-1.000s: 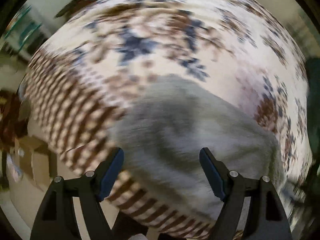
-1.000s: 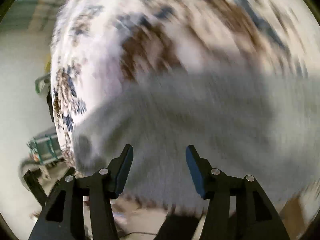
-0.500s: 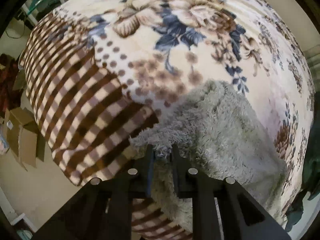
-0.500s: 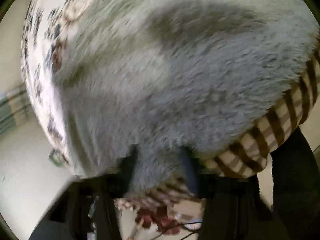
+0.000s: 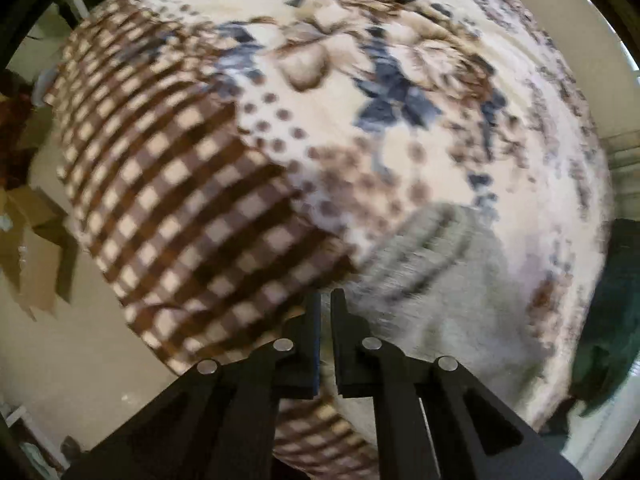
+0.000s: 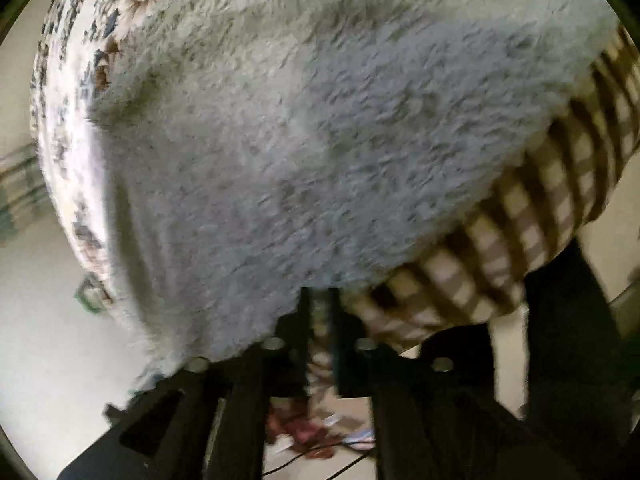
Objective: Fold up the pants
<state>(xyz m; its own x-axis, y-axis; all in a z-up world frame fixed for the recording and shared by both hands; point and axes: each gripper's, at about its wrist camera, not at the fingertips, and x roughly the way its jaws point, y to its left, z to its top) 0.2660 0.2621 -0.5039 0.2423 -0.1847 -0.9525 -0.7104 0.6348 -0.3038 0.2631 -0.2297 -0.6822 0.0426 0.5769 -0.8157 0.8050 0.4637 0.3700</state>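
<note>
On the left, the left gripper (image 5: 326, 300) had gone from wide open a second before to nearly shut, its jaws pinching the edge of the fuzzy grey pants (image 5: 452, 304), which lay on the patterned blanket (image 5: 224, 184). Further right, the right gripper (image 6: 320, 300) now sat at the near edge of the pants (image 6: 320, 140); its jaws, closed half a second earlier, had just been opening, narrow gap, grey pile at their tips.
</note>
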